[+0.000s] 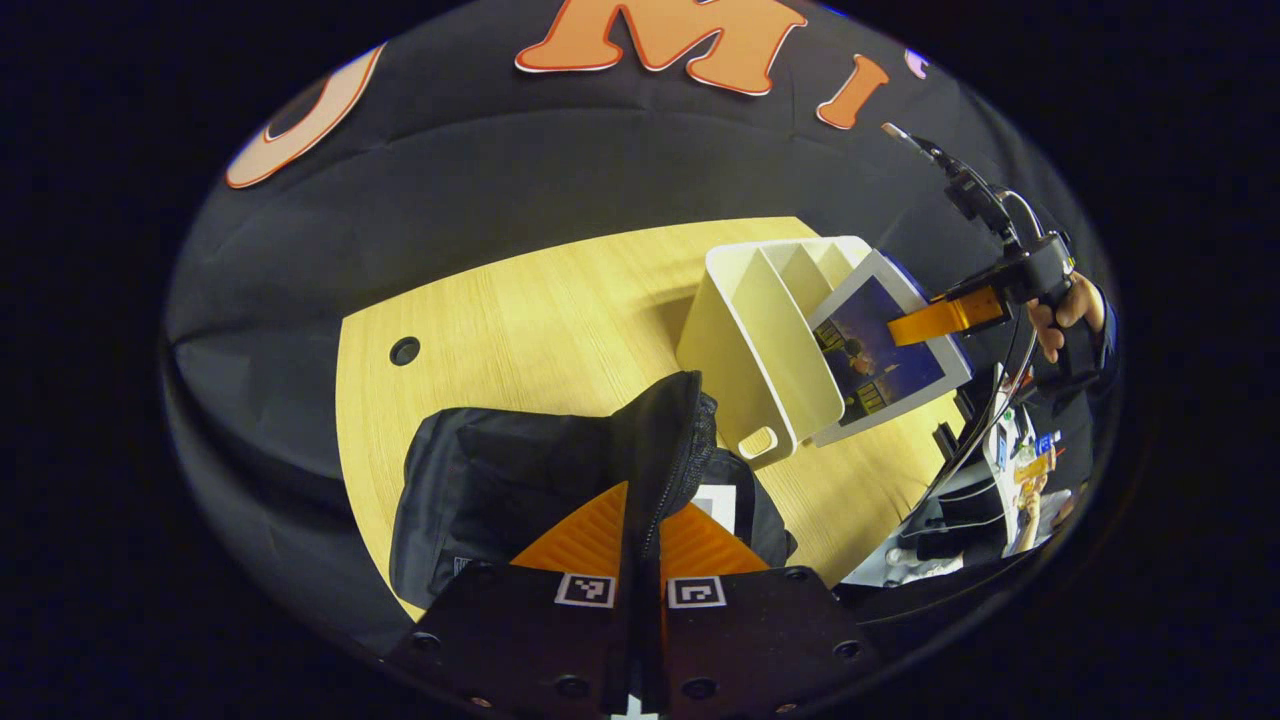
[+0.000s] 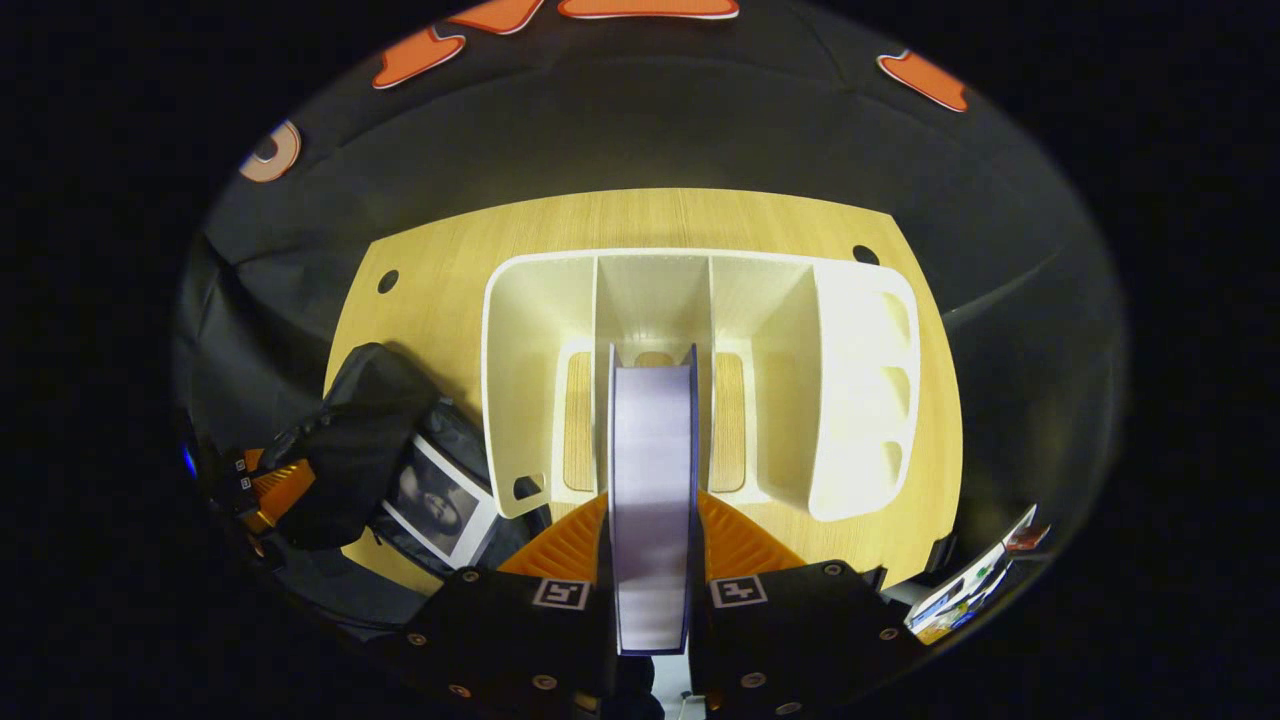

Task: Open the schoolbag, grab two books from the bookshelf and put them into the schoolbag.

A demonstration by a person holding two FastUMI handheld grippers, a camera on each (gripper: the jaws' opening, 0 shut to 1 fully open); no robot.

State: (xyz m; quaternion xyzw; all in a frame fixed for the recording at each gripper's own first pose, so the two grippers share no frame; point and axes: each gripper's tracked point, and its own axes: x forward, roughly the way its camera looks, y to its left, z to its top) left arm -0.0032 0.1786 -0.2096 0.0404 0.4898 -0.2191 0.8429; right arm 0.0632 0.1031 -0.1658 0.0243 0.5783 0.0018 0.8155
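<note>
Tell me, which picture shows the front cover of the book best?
The left gripper view: the book shows its dark picture cover there, pinched by the right gripper beside the bookshelf. The right gripper view shows the book's page edge between the fingers.

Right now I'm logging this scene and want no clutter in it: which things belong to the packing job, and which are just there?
Part of the job:
- schoolbag, its flap held up by the left gripper
- book clamped in the right gripper
- another book already in the bag
- bookshelf

Just there:
- wooden table
- cables past the table edge
</note>
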